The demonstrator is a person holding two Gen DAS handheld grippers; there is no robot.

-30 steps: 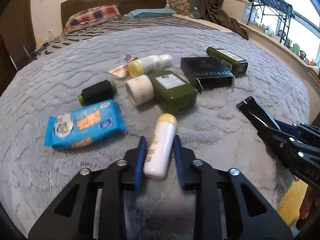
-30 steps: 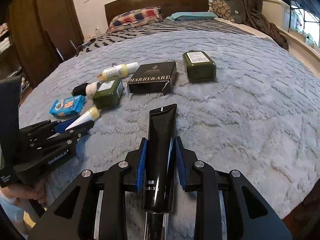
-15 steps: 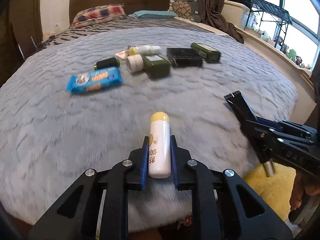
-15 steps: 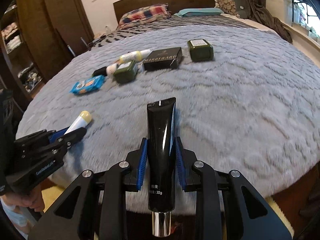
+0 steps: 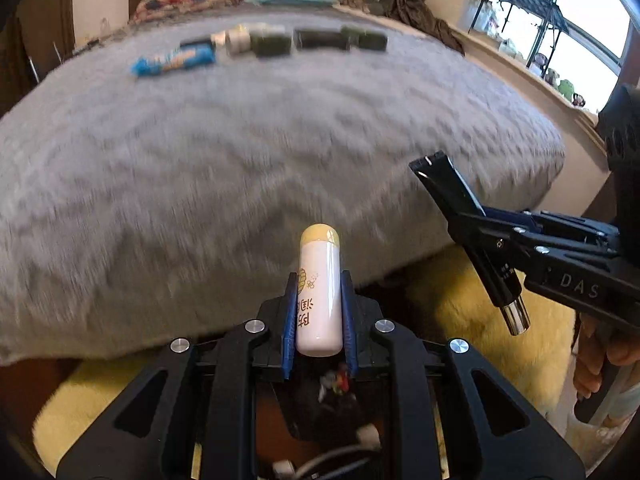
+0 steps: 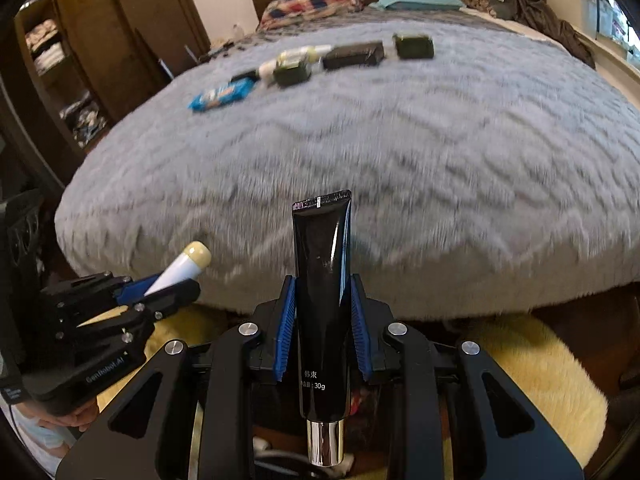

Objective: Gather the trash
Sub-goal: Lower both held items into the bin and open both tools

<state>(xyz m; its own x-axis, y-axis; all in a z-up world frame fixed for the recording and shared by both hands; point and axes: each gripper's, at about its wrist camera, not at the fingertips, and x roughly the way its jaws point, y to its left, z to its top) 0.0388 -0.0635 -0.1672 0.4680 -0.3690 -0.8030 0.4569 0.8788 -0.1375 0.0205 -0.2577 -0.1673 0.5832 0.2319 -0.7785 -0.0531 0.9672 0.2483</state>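
My left gripper (image 5: 319, 280) is shut on a white bottle with a yellow cap (image 5: 319, 292), held past the near edge of the bed. My right gripper (image 6: 322, 284) is shut on a black tube with a silver cap (image 6: 323, 300), also off the bed's edge. Each gripper shows in the other's view: the right gripper (image 5: 468, 216) with the black tube (image 5: 448, 184), the left gripper (image 6: 160, 292) with the white bottle (image 6: 182, 266). Far back on the grey blanket (image 5: 240, 160) lie a blue wipes pack (image 5: 176, 58), green bottles (image 5: 272, 42) and a black box (image 5: 322, 39).
A yellow fluffy rug (image 6: 532, 364) covers the floor below both grippers, at the foot of the bed. Something dark with bits in it (image 5: 332, 384) sits under the left gripper, unclear. A wooden wardrobe (image 6: 80, 60) stands left; a windowsill (image 5: 540, 76) runs right.
Both grippers have drawn back from the items across the blanket, past the bed's near edge and slightly down, each keeping its hold. The rug has come into view beneath them.
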